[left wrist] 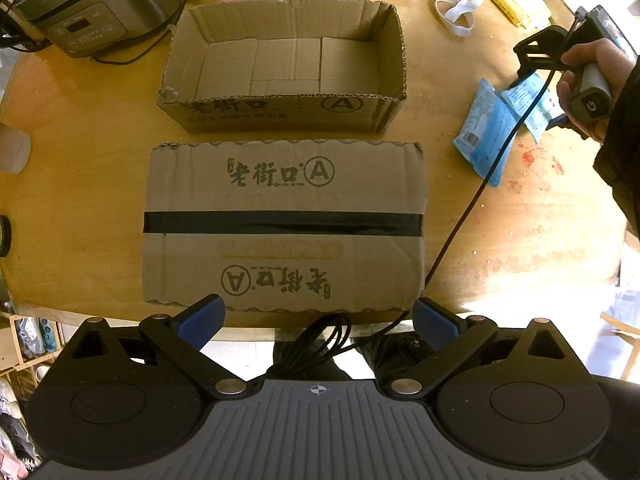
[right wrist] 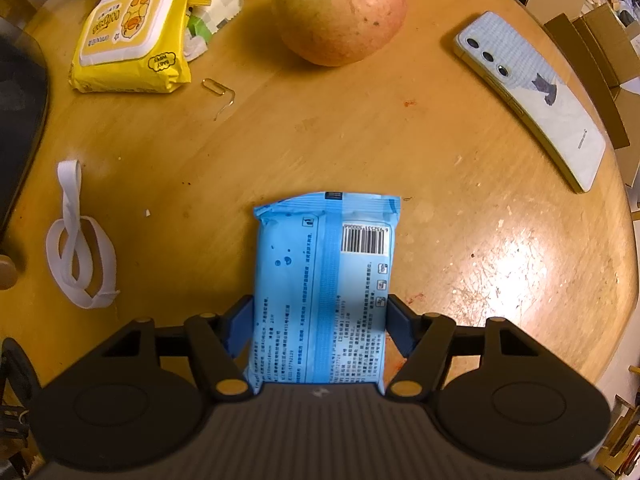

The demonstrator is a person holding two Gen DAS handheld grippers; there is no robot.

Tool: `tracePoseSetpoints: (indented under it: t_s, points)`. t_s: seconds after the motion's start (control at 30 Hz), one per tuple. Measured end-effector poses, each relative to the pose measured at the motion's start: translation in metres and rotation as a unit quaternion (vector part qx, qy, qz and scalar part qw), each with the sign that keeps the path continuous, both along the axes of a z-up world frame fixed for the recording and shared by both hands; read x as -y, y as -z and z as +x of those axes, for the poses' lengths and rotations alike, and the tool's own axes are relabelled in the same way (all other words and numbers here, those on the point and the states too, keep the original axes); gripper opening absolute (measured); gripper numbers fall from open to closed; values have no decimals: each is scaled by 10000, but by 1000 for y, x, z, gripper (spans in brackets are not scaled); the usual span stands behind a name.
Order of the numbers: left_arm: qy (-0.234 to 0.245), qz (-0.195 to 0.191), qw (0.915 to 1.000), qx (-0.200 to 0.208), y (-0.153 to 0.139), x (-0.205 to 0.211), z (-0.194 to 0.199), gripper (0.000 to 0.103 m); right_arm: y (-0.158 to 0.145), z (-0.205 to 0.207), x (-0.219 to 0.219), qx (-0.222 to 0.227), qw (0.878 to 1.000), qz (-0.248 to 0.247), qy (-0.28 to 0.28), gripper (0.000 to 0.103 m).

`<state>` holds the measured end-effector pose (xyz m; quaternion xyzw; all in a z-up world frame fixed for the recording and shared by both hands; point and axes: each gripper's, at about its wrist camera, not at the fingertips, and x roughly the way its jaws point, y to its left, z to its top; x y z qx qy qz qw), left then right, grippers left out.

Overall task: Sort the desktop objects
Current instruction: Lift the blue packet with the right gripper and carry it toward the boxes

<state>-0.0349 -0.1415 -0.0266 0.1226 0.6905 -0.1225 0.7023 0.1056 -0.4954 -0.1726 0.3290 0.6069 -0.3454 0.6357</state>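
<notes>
Glossy wooden table (right wrist: 360,152) | right gripper (right wrist: 320,330) clamps crinkly blue packet (right wrist: 320,280) | left gripper (left wrist: 318,326) gapes

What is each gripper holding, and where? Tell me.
Right gripper clamps the blue wipes pack across its sides, near the end closest to the camera. Left gripper holds nothing.

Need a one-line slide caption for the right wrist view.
Right hand-held gripper shut on a blue wipes pack on the wooden table, with an apple and phone beyond.
</notes>
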Motion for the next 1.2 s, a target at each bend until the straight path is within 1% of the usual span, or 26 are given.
tracePoseSetpoints:
  t_s: [0.1,0.2,0.5,0.63,0.9,1.2]
  points:
    - [5,-7,10000,-4,0,0,0,103,-4,0,1,2,10000,-22,-19,66]
    - [10,-17,10000,-4,0,0,0,103,-20,-4,8,14,10000,-40,-55,66]
    - [26,-54,10000,-12,0,-2,-2,103,-45,-12,14,103,9998,-60,-137,66]
    - [19,-83,10000,-15,0,-4,-2,103,-62,-13,12,150,9997,-82,-200,66]
    - [57,-162,9999,-3,-1,-7,-3,103,-73,-18,4,284,9993,-93,-242,66]
    - [78,-330,9994,-43,2,-8,0,103,-101,-22,-1,317,9986,-52,-423,66]
